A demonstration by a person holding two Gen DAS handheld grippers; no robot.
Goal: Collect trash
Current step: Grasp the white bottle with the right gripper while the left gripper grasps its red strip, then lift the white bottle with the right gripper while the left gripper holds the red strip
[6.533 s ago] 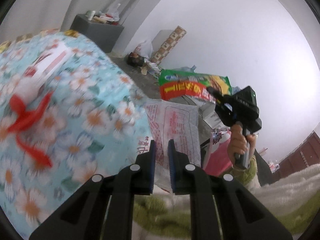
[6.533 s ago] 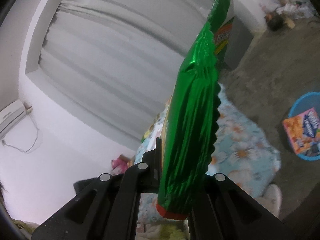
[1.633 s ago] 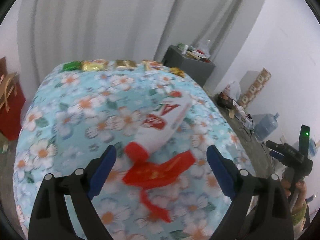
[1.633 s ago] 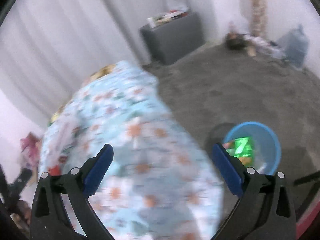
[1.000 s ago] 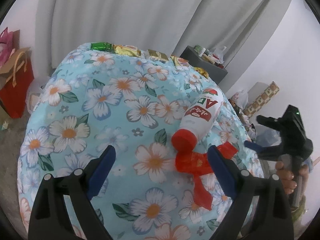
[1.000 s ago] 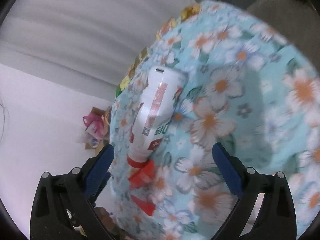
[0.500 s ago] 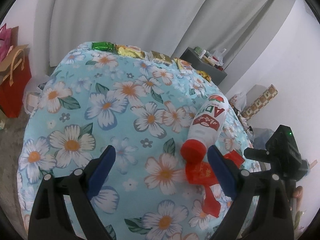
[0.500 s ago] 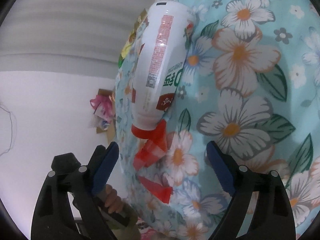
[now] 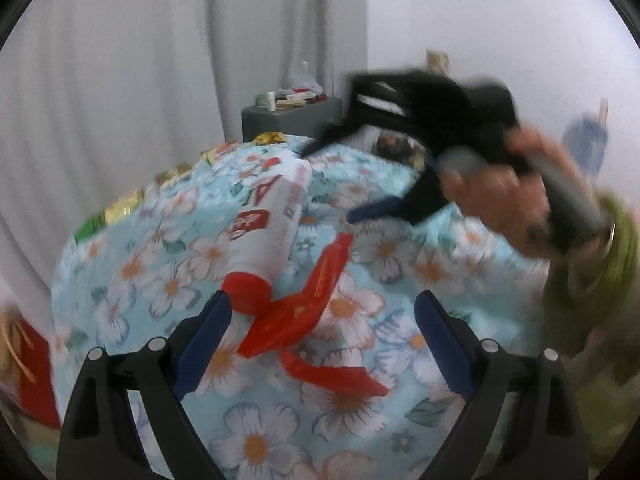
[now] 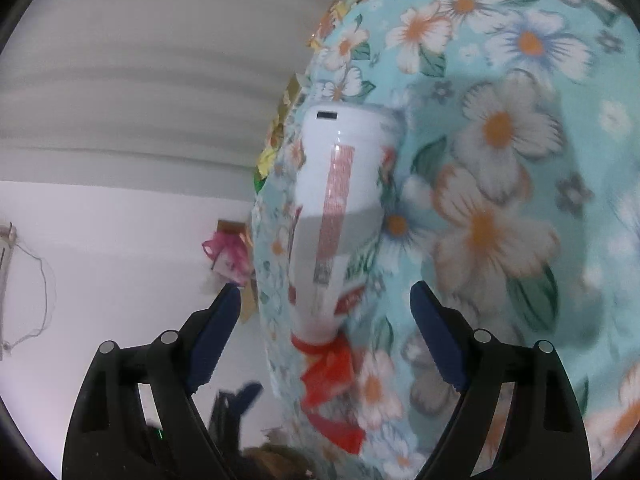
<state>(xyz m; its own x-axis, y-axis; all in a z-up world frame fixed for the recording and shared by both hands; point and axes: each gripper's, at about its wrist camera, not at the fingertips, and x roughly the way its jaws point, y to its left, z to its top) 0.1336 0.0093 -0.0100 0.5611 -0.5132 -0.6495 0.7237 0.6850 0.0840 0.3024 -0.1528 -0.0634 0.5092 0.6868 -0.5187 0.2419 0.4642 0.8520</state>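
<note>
A white bottle (image 9: 272,220) with a red cap lies on the flowered cloth (image 9: 400,280); it also shows in the right wrist view (image 10: 340,208). Red wrapper pieces (image 9: 304,312) lie beside its cap, also seen in the right wrist view (image 10: 328,368). My left gripper (image 9: 322,316) is open, its fingers either side of the wrapper and cap. My right gripper (image 10: 325,312) is open, with the bottle's neck between its fingers; it shows blurred above the cloth in the left wrist view (image 9: 360,184).
Several gold and green wrappers (image 9: 172,172) line the cloth's far edge. A grey cabinet (image 9: 288,114) with clutter stands behind by the curtain. A red bag (image 9: 32,376) sits at the left. A pink bag (image 10: 228,256) sits by the wall.
Both grippers have closed in on the bottle and red wrapper. The right gripper now reaches over the cloth in the left wrist view. Earlier both dropped their packets.
</note>
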